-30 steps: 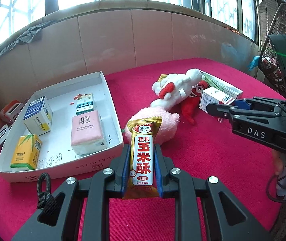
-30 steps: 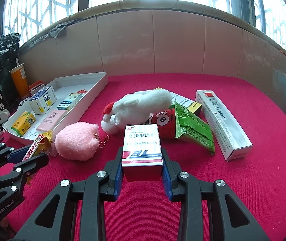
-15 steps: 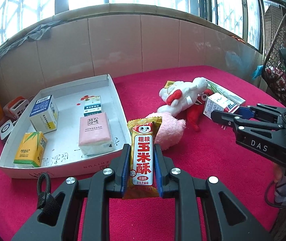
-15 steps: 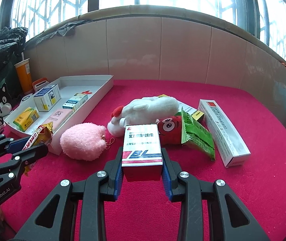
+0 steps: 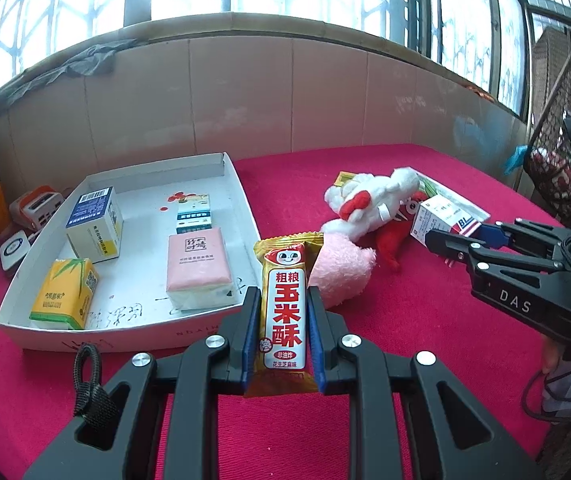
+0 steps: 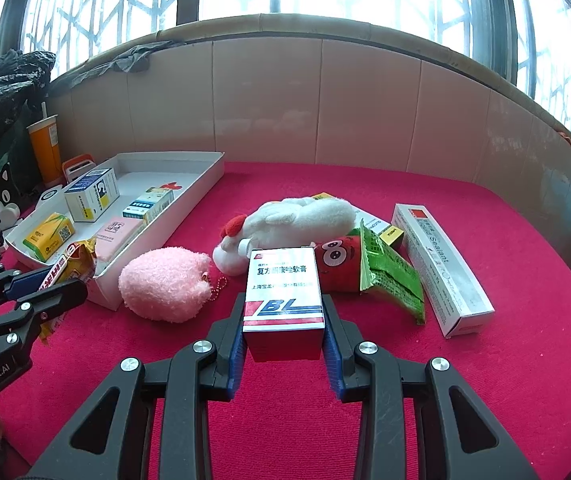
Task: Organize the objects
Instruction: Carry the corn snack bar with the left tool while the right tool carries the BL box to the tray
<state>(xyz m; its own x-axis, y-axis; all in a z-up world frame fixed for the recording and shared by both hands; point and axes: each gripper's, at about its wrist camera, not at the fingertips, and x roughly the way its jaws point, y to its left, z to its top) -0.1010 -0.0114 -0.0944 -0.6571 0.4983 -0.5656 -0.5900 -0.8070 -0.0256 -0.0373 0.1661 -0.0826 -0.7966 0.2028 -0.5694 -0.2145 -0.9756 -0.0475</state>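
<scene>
The left gripper point(image 5: 283, 316) has its jaws clenched on a snack bar point(image 5: 284, 312), held above the red surface point(image 5: 405, 360) just near of the white tray point(image 5: 241, 192). The right gripper point(image 6: 283, 332) grasps a white box point(image 6: 283, 292) between its jaws, near of the white plush point(image 6: 305, 216). A pink plush point(image 6: 163, 288) lies just beside the tray's right wall. A long carton point(image 6: 439, 268) lies far right.
</scene>
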